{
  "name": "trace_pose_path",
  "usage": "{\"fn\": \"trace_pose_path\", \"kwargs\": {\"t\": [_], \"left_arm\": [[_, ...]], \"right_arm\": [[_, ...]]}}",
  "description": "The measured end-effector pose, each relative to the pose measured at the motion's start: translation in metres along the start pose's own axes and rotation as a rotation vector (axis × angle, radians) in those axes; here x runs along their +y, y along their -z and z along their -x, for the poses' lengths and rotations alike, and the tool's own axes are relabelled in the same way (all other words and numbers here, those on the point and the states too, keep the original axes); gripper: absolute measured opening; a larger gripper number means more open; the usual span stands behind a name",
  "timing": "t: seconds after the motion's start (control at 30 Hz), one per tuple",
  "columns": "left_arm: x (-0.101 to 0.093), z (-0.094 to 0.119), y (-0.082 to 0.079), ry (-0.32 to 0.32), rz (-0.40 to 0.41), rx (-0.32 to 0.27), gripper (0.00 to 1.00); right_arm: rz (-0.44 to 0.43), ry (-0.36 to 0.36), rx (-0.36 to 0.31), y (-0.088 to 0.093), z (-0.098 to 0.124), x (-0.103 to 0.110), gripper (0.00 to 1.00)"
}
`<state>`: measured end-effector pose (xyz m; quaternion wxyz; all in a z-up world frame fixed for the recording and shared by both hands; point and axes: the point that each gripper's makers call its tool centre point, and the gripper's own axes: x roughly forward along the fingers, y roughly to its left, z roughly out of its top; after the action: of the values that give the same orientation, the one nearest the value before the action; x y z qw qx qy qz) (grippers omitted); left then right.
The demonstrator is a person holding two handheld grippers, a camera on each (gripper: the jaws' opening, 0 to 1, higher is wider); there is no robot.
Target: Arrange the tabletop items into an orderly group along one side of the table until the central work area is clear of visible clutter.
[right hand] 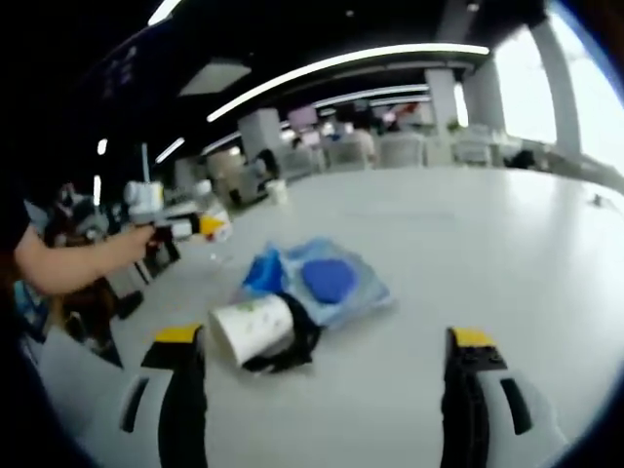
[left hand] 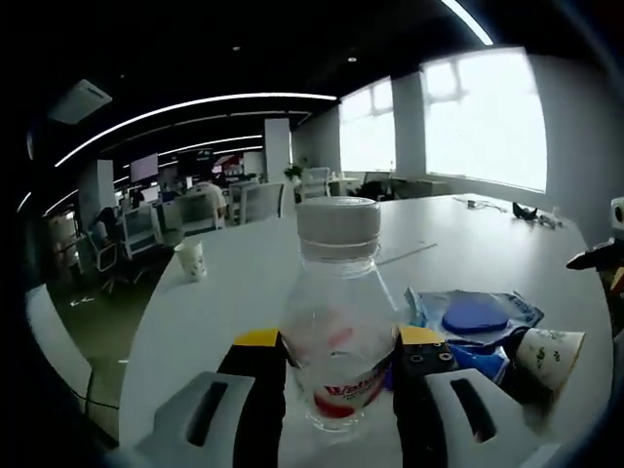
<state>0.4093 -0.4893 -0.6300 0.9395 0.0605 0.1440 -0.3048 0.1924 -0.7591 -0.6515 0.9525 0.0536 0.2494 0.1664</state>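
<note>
The left gripper (left hand: 338, 363) clamps the clear bottle (left hand: 338, 317) upright near the desk's (left hand: 234, 292) edge, so it should stay level. The right gripper (right hand: 327, 380) hovers wide open and empty, facing the tipped paper cup (right hand: 252, 328) beside the blue packet (right hand: 327, 281).

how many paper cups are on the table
2: one upright cup far across the table, one on its side beside the blue pouch. Others may be hidden.
</note>
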Motion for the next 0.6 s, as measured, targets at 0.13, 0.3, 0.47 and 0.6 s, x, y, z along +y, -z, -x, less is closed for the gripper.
{"fn": "trace_pose_path", "kwargs": {"t": [0.13,0.3,0.47,0.6], "left_arm": [[0.008,-0.009,-0.004,-0.004,-0.001,-0.008,0.40],[0.016,-0.021,-0.008,0.002,-0.013,-0.009,0.40],[0.025,-0.031,-0.011,-0.001,-0.021,-0.013,0.40],[0.029,-0.038,-0.011,0.000,-0.016,-0.015,0.40]], "right_arm": [[0.042,-0.004,0.018,0.004,-0.002,0.005,1.00],[0.031,-0.018,0.021,0.004,-0.004,0.008,1.00],[0.020,-0.017,0.025,0.005,-0.005,0.007,1.00],[0.016,-0.012,0.027,0.005,-0.007,0.004,1.00]]}}
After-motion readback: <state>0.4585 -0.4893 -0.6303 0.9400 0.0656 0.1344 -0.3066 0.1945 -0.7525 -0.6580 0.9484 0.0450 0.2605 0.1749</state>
